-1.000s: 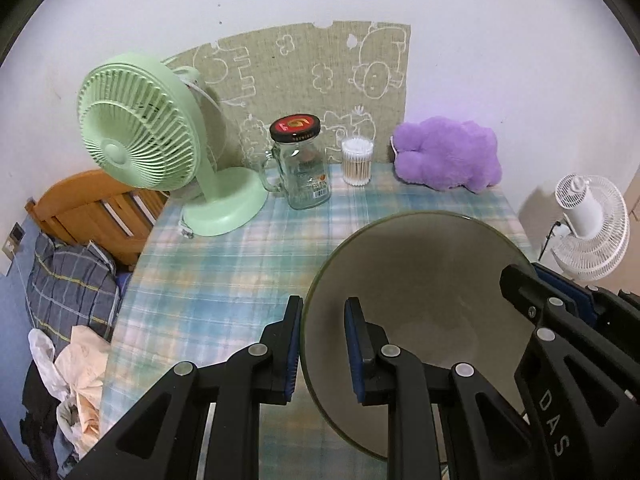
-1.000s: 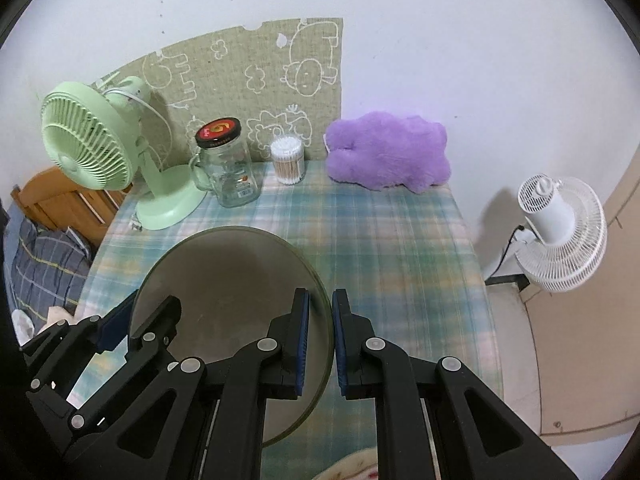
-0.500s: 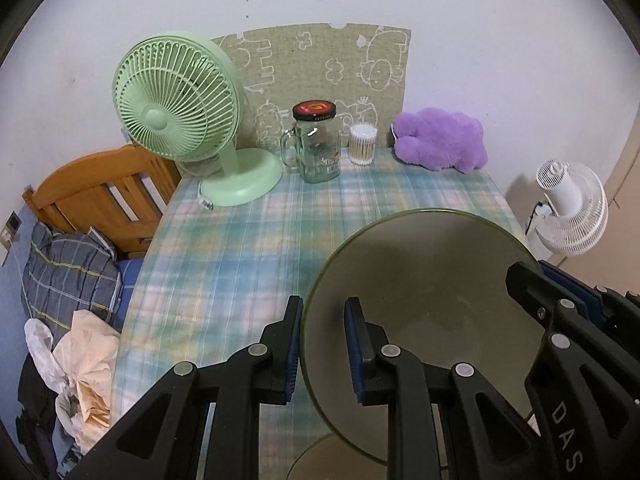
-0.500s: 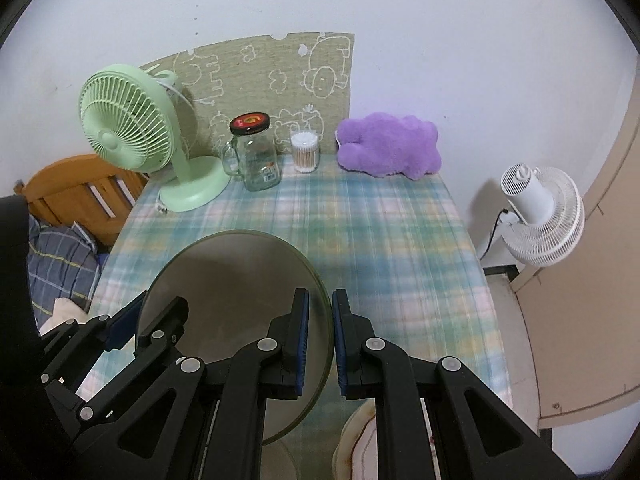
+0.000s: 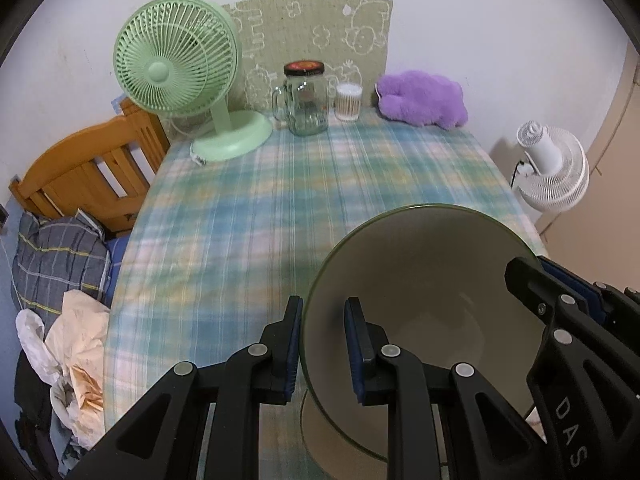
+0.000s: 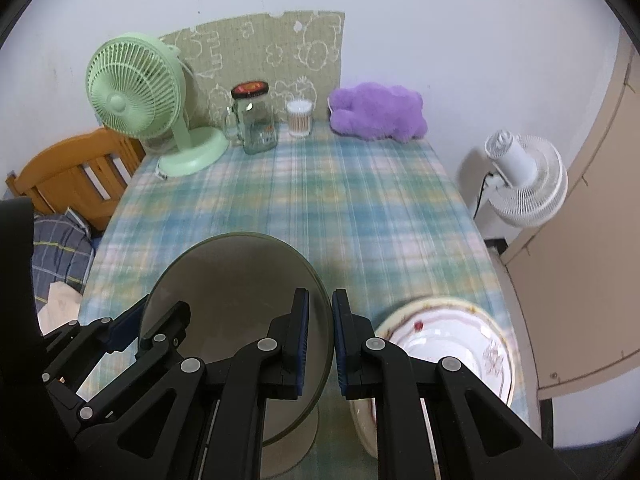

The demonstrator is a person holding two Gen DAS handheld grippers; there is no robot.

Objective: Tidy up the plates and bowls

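Left wrist view: the left gripper (image 5: pixel 322 344) is clenched on the left rim of a grey-green bowl (image 5: pixel 424 280), one finger inside, one outside. The bowl is held tilted above the plaid worktop (image 5: pixel 280 208), near its front edge; the right gripper (image 5: pixel 560 300) grips the opposite rim. A green fan (image 5: pixel 178 72), jar (image 5: pixel 306 98) and purple plush (image 5: pixel 422 98) stand at the back.

Right wrist view: the right gripper (image 6: pixel 320 336) is clenched on the bowl's (image 6: pixel 236 280) right rim; the left gripper (image 6: pixel 132 324) holds the far rim. A floral plate (image 6: pixel 452 336) lies on the worktop just right of the bowl.
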